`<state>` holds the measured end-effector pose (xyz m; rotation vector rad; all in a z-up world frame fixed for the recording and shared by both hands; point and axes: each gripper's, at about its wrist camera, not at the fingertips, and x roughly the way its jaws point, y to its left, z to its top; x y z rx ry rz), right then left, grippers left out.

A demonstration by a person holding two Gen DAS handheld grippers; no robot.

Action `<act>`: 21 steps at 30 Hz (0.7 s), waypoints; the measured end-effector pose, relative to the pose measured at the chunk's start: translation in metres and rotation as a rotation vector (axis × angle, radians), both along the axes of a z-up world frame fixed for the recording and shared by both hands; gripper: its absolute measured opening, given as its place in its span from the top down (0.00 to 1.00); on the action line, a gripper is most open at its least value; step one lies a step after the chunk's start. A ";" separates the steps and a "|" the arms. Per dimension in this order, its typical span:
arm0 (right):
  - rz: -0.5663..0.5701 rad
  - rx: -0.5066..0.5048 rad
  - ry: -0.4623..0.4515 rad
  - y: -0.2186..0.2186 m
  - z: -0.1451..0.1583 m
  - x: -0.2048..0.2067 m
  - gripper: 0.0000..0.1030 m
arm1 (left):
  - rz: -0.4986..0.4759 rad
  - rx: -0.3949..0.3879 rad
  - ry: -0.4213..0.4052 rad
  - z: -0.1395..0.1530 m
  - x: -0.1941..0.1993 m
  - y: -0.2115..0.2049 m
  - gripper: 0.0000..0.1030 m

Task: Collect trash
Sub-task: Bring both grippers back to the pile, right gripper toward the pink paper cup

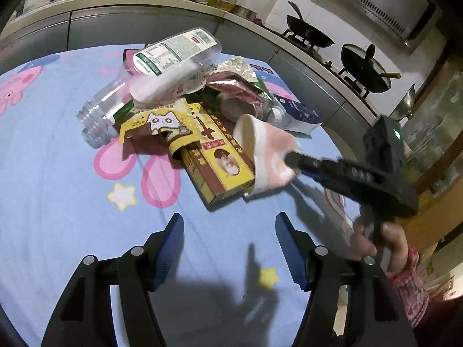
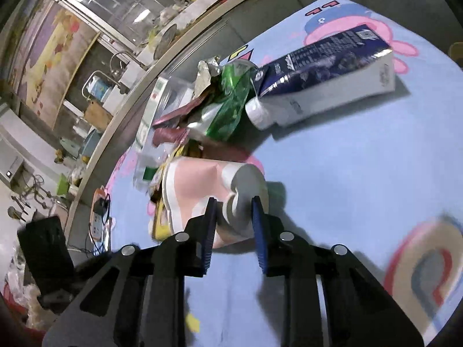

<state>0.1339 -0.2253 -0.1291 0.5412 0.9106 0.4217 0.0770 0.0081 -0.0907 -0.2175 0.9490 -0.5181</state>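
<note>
A heap of trash lies on the blue cartoon tablecloth. It holds a clear plastic bottle, a green-labelled plastic container, a yellow cat pack, a yellow box, foil wrappers and a blue-white carton. A pink and white paper cup lies on its side at the near edge of the heap. My right gripper is shut on the cup's base, which is dented between the pads. My left gripper hangs open over bare cloth in front of the yellow box, with nothing between its fingers.
A kitchen counter curves behind the table, with two dark woks on a stove to the right. A person's hand grips the right tool. A power strip lies at the table's left edge in the right wrist view.
</note>
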 end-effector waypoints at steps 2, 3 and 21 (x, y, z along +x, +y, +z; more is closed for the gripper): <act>-0.013 -0.008 -0.011 -0.006 0.002 -0.014 0.79 | 0.004 0.002 0.002 0.000 0.001 -0.002 0.35; -0.030 -0.016 -0.021 -0.012 0.004 -0.024 0.79 | 0.006 0.003 0.004 0.000 0.001 -0.002 0.34; -0.187 -0.051 -0.039 -0.072 -0.007 -0.100 0.37 | 0.115 0.083 0.092 -0.009 0.057 -0.038 0.20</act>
